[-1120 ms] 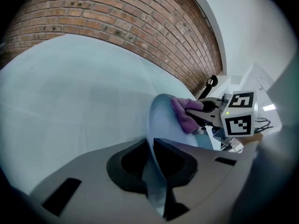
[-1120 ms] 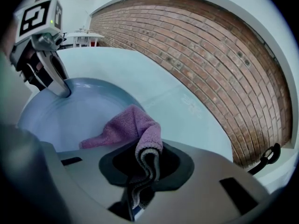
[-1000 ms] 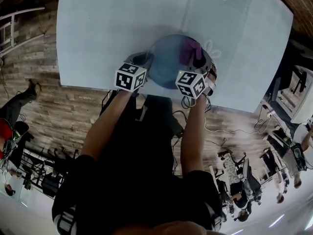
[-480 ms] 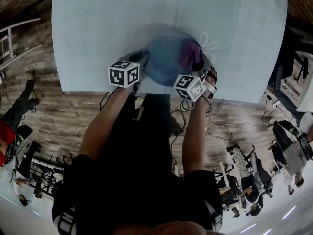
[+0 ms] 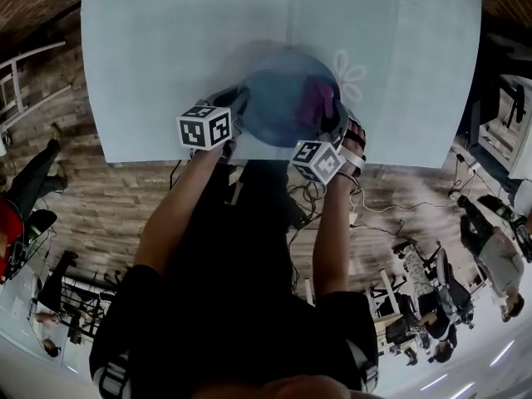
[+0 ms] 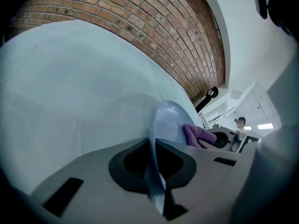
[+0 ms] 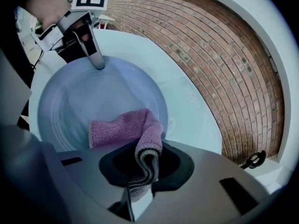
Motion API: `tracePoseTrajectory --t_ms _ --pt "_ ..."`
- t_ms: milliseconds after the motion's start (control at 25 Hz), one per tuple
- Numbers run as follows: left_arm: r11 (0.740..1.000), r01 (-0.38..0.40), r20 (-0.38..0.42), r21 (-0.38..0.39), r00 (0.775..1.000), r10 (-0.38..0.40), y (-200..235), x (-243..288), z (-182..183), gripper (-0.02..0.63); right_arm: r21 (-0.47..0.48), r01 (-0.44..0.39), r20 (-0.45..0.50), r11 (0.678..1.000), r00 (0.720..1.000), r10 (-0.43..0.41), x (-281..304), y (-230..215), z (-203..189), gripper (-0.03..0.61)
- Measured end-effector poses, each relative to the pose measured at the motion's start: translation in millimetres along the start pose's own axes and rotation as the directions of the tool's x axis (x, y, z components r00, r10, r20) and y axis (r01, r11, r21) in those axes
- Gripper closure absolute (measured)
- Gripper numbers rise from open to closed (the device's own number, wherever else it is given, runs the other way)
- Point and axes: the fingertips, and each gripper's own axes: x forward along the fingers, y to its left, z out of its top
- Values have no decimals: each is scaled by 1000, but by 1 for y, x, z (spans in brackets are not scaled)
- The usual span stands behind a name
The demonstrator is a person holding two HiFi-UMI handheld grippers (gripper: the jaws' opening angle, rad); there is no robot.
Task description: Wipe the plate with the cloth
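A pale blue cloth-covered surface (image 5: pixel 166 56) fills the upper part of the head view, with a faint daisy print (image 5: pixel 349 71) towards its right. Below it runs a wood-plank floor (image 5: pixel 108 189). People (image 5: pixel 490 252) and equipment stand at the left and right edges of that view. A brick wall (image 6: pixel 140 27) rises behind the surface in both gripper views.

Both my bare forearms reach up the middle of the head view, the left one (image 5: pixel 179 214) slanting in from the lower left and the right one (image 5: pixel 332 239) running nearly straight up. Both grippers tip downward at the near edge of the surface, their marker cubes (image 5: pixel 204 128) facing the camera.

The blue plate (image 5: pixel 278 102) sits between them, just above the surface's lower edge in the head view. I cannot tell whether it rests on the surface or is lifted clear.

My left gripper (image 6: pixel 153 162) has the plate's rim running edge-on between its jaws. They are closing down tight, and the pads press on the rim at the plate's left side.

My right gripper (image 7: pixel 142 171) is clamped on a fold of the purple cloth (image 7: pixel 121 127). The rest of the cloth spreads out ahead of the jaws and lies on the inner face of the plate, towards its right side in the head view. The tip of the left gripper shows on the plate's far rim in the upper left of the right gripper view.
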Motion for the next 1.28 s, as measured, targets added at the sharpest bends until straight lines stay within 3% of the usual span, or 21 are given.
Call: tracePoseTrajectory --t_ms 320,560,720,960,1280 --pt "1000 4 6 -15 1000 -3 0 -1 -1 568 -55 -89 -18 995 996 88 -19 31 -10 499" --pt "1000 -1 9 -17 1000 1 1 -1 -1 568 -35 -223 -19 974 975 222 -33 56 -7 500" --pt "1000 -2 12 -19 1000 2 1 0 0 568 -8 -322 9 947 947 322 -37 74 0 502" --pt "1000 1 9 -22 1000 -1 0 -1 -1 568 10 -461 113 887 882 457 -48 102 21 502" --pt "1000 -1 15 -28 1000 2 1 -1 -2 568 -80 -506 180 859 840 512 -51 131 55 502"
